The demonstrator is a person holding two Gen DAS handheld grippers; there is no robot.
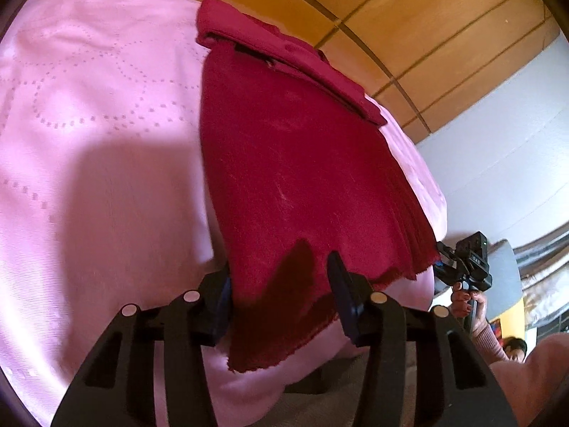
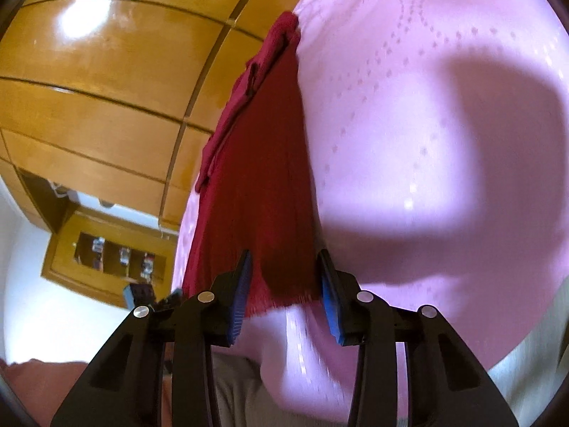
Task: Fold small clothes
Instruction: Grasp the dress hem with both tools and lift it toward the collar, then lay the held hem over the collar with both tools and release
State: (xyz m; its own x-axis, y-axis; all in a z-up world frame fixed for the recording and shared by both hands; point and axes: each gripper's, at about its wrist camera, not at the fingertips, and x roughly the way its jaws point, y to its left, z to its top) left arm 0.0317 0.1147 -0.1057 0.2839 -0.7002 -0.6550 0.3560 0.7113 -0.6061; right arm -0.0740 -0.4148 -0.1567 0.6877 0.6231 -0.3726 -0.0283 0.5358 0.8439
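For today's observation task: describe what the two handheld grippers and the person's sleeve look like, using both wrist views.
The left gripper has black plastic linkage arms with round silver pivot pins and dark blue finger pads. The right gripper is built the same way: black arms, silver pins, and brighter blue ribbed pads. In the left wrist view it shows as a black handheld unit, with a pink knitted sleeve below it.

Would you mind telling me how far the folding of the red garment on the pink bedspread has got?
Done: the red garment lies spread flat on the pink bedspread, collar end away. In hand: both tongs straddle its near hem, the left tongs and the right tongs, each with cloth between its fingers; whether the pads pinch yet I cannot tell. Left: no fold shows in the body, so lifting the hem and every fold remain.
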